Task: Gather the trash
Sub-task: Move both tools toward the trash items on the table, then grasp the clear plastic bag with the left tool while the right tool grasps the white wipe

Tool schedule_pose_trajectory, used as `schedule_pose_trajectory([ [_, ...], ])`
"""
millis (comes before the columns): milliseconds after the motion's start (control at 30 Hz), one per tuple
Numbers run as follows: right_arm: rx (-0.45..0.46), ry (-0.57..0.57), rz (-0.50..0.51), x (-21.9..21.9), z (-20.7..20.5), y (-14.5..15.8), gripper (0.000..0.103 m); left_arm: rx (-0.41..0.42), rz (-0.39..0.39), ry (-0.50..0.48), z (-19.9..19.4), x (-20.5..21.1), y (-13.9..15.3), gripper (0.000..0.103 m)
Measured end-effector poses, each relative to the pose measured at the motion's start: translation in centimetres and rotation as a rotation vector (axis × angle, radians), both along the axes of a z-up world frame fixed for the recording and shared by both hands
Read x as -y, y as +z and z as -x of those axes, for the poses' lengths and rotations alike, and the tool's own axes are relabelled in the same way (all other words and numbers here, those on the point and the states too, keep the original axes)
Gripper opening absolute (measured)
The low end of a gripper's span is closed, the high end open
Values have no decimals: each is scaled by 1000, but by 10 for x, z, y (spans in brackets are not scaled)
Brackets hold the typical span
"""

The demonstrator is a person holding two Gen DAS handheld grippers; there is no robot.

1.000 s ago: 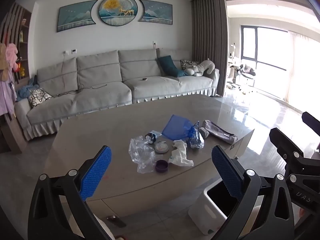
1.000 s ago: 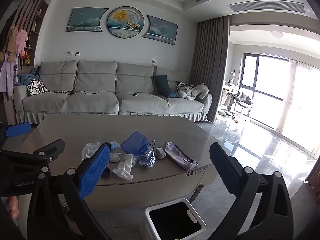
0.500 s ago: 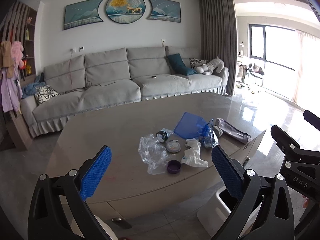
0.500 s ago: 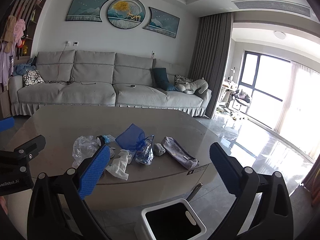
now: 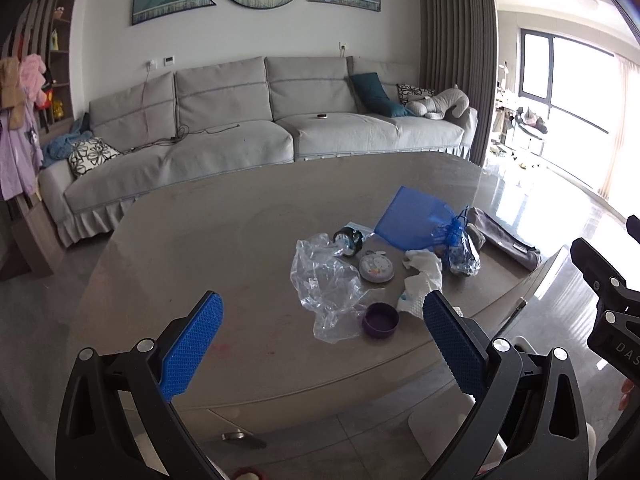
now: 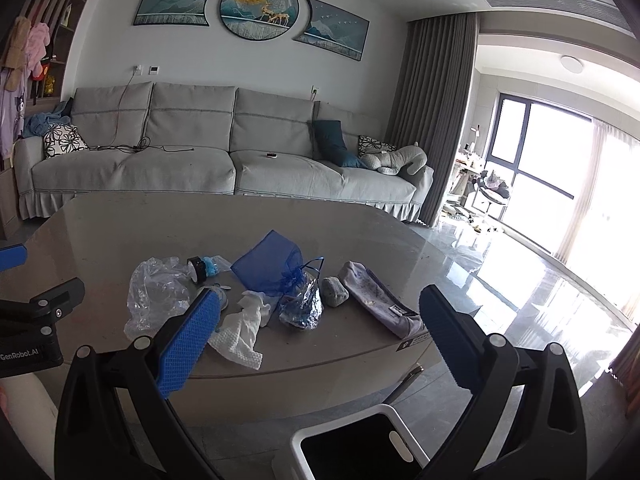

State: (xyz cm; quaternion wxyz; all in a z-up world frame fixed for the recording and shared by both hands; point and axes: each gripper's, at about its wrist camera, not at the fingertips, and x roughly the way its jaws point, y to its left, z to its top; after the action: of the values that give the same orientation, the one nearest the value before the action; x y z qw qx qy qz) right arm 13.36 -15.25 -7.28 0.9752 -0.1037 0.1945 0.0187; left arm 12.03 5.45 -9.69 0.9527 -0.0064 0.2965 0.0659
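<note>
Trash lies in a cluster on the grey coffee table [image 5: 224,240]: a crumpled clear plastic bag [image 5: 326,280] [image 6: 156,296], a white tissue [image 5: 420,280] [image 6: 244,328], a blue mesh pouch [image 5: 412,220] [image 6: 272,264], a crinkled foil wrapper [image 6: 302,306], a purple cap [image 5: 380,320] and a round tin lid [image 5: 376,266]. My left gripper [image 5: 320,336] is open and empty, short of the plastic bag. My right gripper [image 6: 318,328] is open and empty, above the table's near edge. A white bin [image 6: 360,448] with a dark opening stands on the floor below it.
A grey pencil case [image 6: 376,300] and a grey stone [image 6: 335,291] lie right of the trash. A roll of black tape [image 6: 197,268] sits behind the plastic bag. A grey sofa [image 6: 200,160] runs behind the table. Glossy floor [image 6: 520,280] extends right toward the window.
Both grippers have moved forward toward the table; the trash cluster looks larger and nearer. The jaws stayed open. Nothing on the table has moved.
</note>
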Motion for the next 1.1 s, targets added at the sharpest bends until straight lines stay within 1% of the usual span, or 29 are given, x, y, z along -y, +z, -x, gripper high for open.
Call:
schedule_pose_trajectory([
  [100,-11,15,1,-5,-11,-6,99,-12,-8,21,-14,-5,-11,98],
  [333,-58,30,-33,-10,-43,-23,99,-44,-47,17,-47,-2,-33,98],
  [600,-116,36,-32,-17,-80,-48,99,-101,-6,13,-94,-6,-60,98],
  [733,-134,45,-21,-24,-96,-59,99,-115,-9,19,-115,-5,-72,98],
  [800,-145,46,-17,-25,-104,-64,99,-137,-10,20,-127,-5,-81,98],
  [900,-162,44,-22,-25,-115,-72,99,-194,-7,22,-147,-7,-98,98],
  [967,-175,43,-21,-26,-120,-77,99,-226,4,28,-157,-8,-111,98],
  [1100,-185,49,-3,-28,-126,-84,99,-269,-1,39,-171,-7,-128,98],
])
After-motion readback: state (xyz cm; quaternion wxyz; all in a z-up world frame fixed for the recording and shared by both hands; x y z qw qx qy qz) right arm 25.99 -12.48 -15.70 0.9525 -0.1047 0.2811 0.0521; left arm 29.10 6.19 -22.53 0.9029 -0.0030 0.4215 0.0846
